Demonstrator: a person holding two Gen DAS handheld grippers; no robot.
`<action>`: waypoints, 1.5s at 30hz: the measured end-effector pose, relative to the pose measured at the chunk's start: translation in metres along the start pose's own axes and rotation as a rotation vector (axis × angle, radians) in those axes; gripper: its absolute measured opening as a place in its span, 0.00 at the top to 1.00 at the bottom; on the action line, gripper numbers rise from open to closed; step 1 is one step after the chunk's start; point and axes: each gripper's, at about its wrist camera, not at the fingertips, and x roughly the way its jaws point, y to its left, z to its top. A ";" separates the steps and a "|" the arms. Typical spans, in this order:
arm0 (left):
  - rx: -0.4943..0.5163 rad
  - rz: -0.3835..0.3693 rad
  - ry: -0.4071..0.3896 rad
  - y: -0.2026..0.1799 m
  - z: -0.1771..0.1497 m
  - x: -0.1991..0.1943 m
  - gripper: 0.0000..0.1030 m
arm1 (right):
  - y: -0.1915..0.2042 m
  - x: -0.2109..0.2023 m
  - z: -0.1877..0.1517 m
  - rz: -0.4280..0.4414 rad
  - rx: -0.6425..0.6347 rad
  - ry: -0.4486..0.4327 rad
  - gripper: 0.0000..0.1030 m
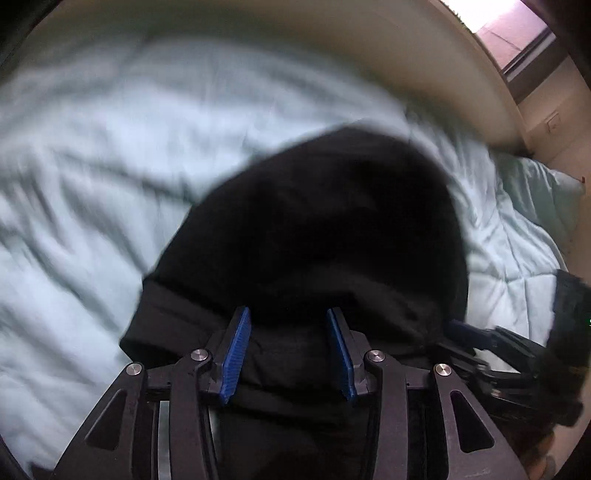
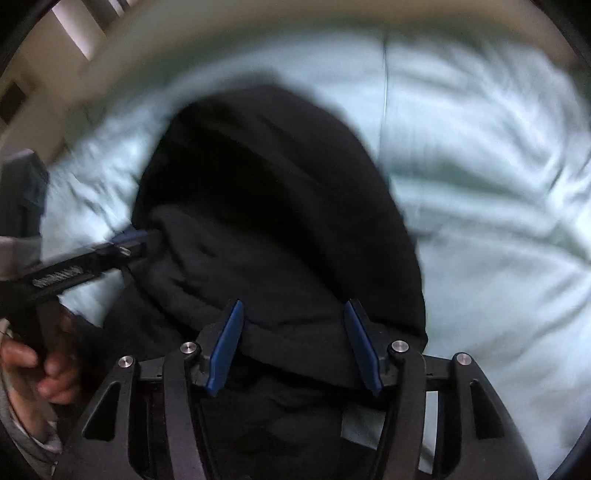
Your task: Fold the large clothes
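A large black garment (image 1: 317,221) lies in a folded heap on a pale mint quilt (image 1: 92,184). My left gripper (image 1: 288,312) hangs over its near edge, blue pads (image 1: 236,354) apart, the cloth lying loose between them with nothing pinched. In the right wrist view the same garment (image 2: 273,206) fills the middle. My right gripper (image 2: 294,302) stands open over a folded hem, its pads clear of the cloth. Each gripper also shows in the other's view: the right gripper (image 1: 480,339) at the garment's right edge, the left gripper (image 2: 110,254) at its left edge, held by a hand (image 2: 37,369).
The quilt (image 2: 480,184) spreads wide around the garment on all sides. A pillow (image 1: 546,184) lies at the far right, with a beige wall (image 1: 424,55) and a window (image 1: 517,29) behind the bed. Both views are blurred.
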 end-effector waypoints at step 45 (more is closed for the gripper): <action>0.046 -0.324 0.212 0.073 0.067 -0.007 0.41 | -0.077 0.000 0.056 0.346 0.061 0.052 0.60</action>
